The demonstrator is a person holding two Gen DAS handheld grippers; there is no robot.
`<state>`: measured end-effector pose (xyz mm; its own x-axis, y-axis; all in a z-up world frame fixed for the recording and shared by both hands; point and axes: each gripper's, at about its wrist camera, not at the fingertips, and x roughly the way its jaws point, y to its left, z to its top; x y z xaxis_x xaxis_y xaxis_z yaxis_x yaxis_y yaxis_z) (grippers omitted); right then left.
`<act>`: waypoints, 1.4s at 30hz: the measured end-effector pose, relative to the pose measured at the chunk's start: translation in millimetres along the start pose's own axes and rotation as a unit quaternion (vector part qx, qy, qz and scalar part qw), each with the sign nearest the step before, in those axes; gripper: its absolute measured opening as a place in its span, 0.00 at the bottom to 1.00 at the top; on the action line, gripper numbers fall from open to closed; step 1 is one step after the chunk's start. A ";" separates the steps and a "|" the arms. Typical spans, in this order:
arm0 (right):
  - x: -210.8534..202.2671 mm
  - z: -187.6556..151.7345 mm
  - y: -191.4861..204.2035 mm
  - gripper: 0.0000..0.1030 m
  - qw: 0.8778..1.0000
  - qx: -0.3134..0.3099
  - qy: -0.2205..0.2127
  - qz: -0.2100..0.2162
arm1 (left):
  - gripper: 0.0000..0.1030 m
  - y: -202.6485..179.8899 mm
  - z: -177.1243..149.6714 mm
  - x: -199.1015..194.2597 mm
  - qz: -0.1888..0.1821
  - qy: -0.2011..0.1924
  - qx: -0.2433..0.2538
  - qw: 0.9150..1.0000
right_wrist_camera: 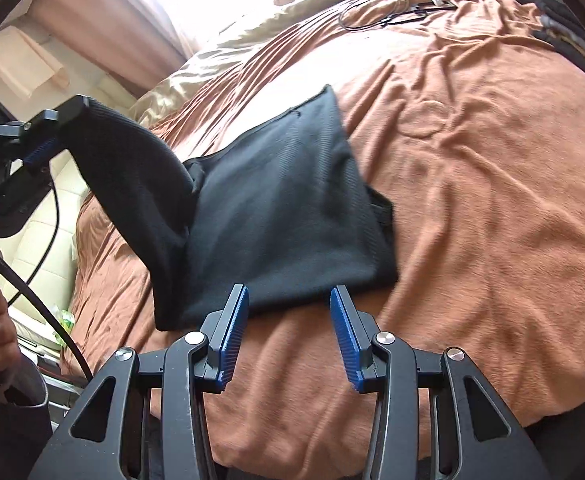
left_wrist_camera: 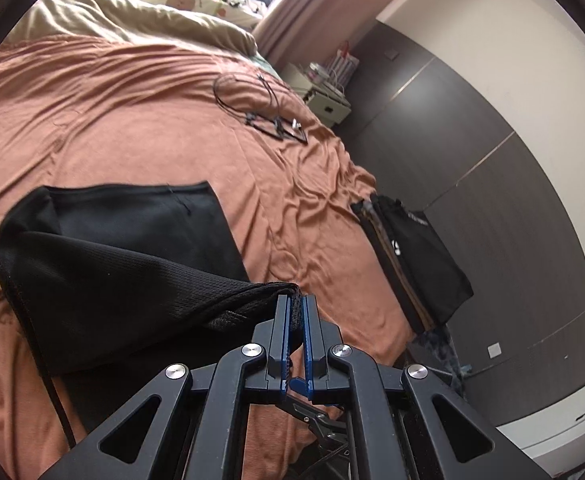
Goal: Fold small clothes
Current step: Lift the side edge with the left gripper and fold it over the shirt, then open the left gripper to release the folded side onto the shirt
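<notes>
A black mesh-knit garment (right_wrist_camera: 288, 208) lies partly flat on the rust-orange bedsheet (right_wrist_camera: 492, 200), one side lifted off the bed. The left gripper (left_wrist_camera: 296, 300) is clamped on that raised edge, pads pressing the fabric. The right gripper (right_wrist_camera: 289, 300) hovers at the garment's near hem, its blue pads (right_wrist_camera: 342, 320) apart with nothing between them; a folded black pile (left_wrist_camera: 416, 252) sits at the bed's edge.
</notes>
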<state>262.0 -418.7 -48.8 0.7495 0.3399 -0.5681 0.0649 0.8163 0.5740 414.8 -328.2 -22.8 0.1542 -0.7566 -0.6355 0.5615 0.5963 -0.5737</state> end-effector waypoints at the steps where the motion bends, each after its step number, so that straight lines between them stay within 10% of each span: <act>1: -0.8 -0.6 -1.0 0.39 1.000 0.001 0.001 -0.001 | 0.06 -3.4 -1.9 8.3 -0.003 0.010 0.001 1.000; 9: -11.6 -1.1 -6.9 0.39 1.000 -0.006 0.002 -0.007 | 0.50 -1.3 -16.7 30.0 0.002 0.036 0.000 0.999; 27: 32.8 46.2 0.6 0.35 0.997 -0.044 0.057 -0.015 | 0.50 120.0 -77.7 -5.6 0.141 0.034 -0.097 0.985; 42: 57.3 65.4 -15.6 0.24 0.997 -0.008 0.068 -0.025 | 0.48 161.0 -115.8 8.6 0.163 0.058 -0.131 0.976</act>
<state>347.0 -442.5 -51.7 0.6492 0.3587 -0.6707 0.0886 0.8402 0.5350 412.3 -207.6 -180.4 0.1881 -0.4882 -0.8522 0.2689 0.8601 -0.4334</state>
